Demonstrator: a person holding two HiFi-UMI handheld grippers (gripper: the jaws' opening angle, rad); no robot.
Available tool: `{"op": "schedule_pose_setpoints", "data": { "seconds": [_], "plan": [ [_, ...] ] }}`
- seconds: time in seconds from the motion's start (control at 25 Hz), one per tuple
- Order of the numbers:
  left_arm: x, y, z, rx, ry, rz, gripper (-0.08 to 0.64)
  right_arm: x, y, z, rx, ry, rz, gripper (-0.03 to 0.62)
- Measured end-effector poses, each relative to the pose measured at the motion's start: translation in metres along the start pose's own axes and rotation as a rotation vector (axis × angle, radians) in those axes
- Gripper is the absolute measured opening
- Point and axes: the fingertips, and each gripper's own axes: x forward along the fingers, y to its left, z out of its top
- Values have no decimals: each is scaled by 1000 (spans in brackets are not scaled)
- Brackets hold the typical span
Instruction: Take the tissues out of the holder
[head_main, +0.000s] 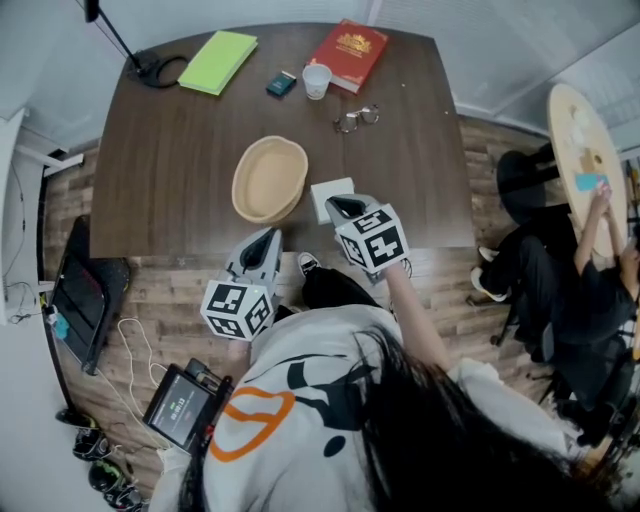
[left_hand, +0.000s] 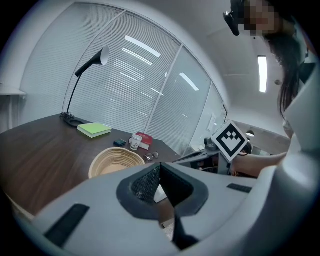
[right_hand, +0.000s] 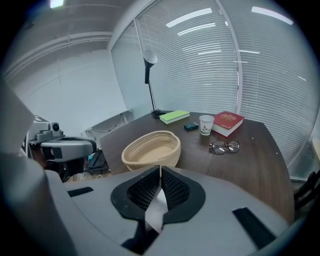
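Observation:
A white square tissue pack (head_main: 330, 188) lies on the dark table (head_main: 180, 170) near its front edge, just right of an oval tan basket (head_main: 270, 180). My right gripper (head_main: 338, 205) sits over the pack's near side. In the right gripper view its jaws (right_hand: 160, 172) are shut, with a white tissue (right_hand: 158, 206) pinched between the pads and trailing below. My left gripper (head_main: 270, 236) hovers at the table's front edge, left of the pack, its jaws (left_hand: 160, 167) shut with nothing between them. The pack (left_hand: 160, 193) shows just behind them.
At the table's far side lie a green notebook (head_main: 218, 60), a small dark box (head_main: 281, 84), a paper cup (head_main: 317, 80), a red book (head_main: 348, 52), glasses (head_main: 356, 119) and a lamp base (head_main: 160, 70). A person (head_main: 560, 270) sits at the right by a round table (head_main: 585, 150).

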Motion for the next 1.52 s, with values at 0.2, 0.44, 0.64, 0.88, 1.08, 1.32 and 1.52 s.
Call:
{"op": "schedule_pose_setpoints", "data": {
  "seconds": [0.2,0.44,0.64,0.88,1.08,1.32,1.52],
  "plan": [
    [-29,-3,-8,-2,-18,13,0,-12,32,-3,36,-38,42,21],
    [-65,-16,-27,-11,-33,14,0,-29,73,-20,12,-40,71,11],
    [-99,-28,-43,-26,-45,9,0,-45,110,-36,-5,-55,74,11],
    [-132,-51,-64,-46,-56,-23,0,-73,144,-54,-10,-87,64,11],
    [-152,-69,-79,-53,-45,-60,0,-96,162,-80,9,-81,39,11],
    [-169,-78,-97,-70,-34,-75,-1,-111,181,-105,21,-61,28,11],
    [-181,-81,-98,-81,-56,-59,0,-118,189,-109,-3,-54,35,11]
  ]
}}
